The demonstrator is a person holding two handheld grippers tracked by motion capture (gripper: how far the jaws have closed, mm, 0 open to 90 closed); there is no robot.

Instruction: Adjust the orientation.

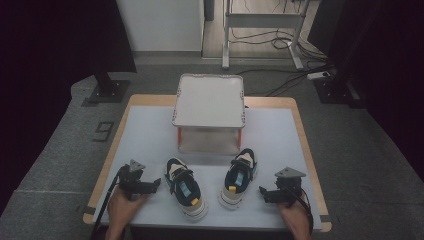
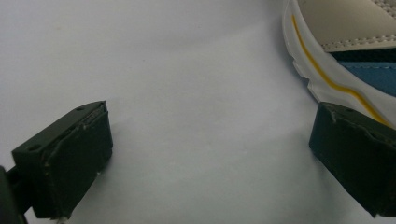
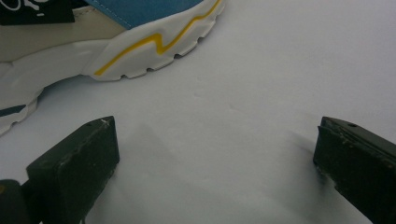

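Two grippers [image 1: 159, 184] [image 1: 261, 192] flank two shoes [image 1: 186, 188] [image 1: 239, 177], jaws apart.

One overhead camera, two riding low on the grippers.
The high view looks forward and down over the whole worktop [image 1: 150, 130]; each gripper view skims close above it, sharing a shoe's sole: left shoe [image 2: 345, 51], right shoe [image 3: 107, 42].
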